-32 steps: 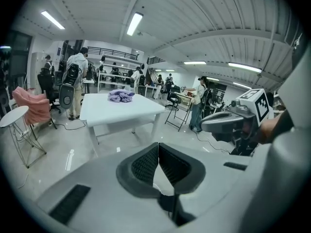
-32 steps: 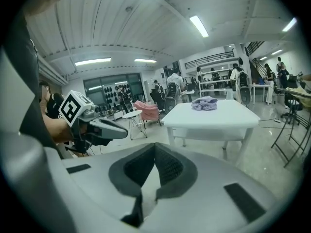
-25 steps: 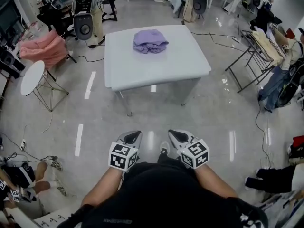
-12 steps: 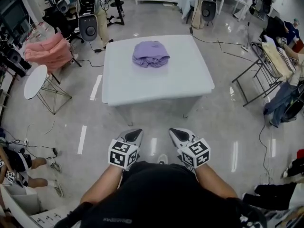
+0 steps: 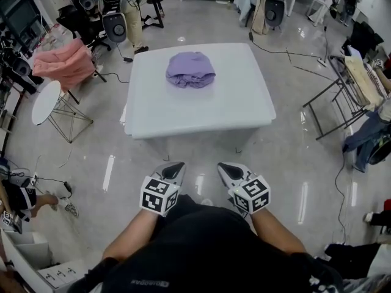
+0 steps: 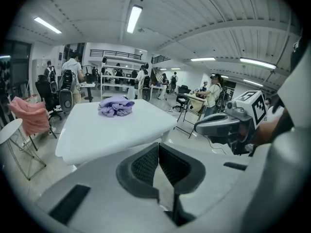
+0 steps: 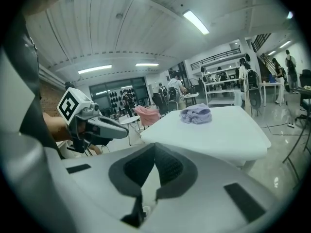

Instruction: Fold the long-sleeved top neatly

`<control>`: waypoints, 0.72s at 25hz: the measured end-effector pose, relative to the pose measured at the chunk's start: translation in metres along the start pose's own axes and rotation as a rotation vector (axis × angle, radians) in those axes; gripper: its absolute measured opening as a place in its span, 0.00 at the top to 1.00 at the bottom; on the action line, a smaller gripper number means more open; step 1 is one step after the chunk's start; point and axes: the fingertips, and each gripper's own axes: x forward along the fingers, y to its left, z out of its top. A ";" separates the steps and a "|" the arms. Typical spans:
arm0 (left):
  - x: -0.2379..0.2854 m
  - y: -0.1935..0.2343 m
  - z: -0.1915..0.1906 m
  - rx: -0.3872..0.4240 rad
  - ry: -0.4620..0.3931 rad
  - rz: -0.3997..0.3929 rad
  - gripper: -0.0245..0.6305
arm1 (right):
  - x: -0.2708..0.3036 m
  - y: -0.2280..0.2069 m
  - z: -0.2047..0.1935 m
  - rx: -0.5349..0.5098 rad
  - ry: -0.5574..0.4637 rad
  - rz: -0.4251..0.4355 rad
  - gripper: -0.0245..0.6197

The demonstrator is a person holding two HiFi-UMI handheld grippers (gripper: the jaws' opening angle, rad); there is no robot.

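Note:
A crumpled lilac long-sleeved top [image 5: 190,69] lies bunched near the far middle of a white square table [image 5: 201,112]; the same top shows in the left gripper view [image 6: 116,106] and the right gripper view [image 7: 196,114]. My left gripper [image 5: 173,168] and right gripper [image 5: 228,171] are held close to my body, side by side, well short of the table's near edge. Both are shut with nothing between the jaws. From the left gripper view the right gripper [image 6: 204,125] is at the right; from the right gripper view the left gripper [image 7: 121,130] is at the left.
Glossy floor lies between me and the table. At the left stand a small round white side table [image 5: 46,101] and a chair draped in pink cloth [image 5: 60,63]. Metal-framed racks with clothing [image 5: 351,84] stand at the right. People, chairs and desks fill the room behind the table.
The table and top have come nearer and sit lower in the head view as I walk toward them. Both grippers stay shut and keep their place in front of my body.

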 end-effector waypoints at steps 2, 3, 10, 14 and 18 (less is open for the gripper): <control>0.003 0.002 0.001 -0.012 0.008 0.007 0.95 | 0.001 -0.006 0.002 0.004 0.000 0.002 0.95; 0.004 0.002 0.001 -0.016 0.011 0.009 0.95 | 0.001 -0.009 0.002 0.008 0.001 0.001 0.95; 0.019 0.005 -0.001 -0.025 0.038 -0.006 0.95 | 0.008 -0.019 -0.007 0.039 0.021 -0.002 0.95; 0.036 0.008 0.012 -0.009 0.030 -0.025 0.95 | 0.012 -0.030 -0.004 0.042 0.020 -0.017 0.95; 0.052 0.017 0.028 -0.004 0.014 -0.038 0.95 | 0.018 -0.045 -0.001 0.041 0.028 -0.037 0.95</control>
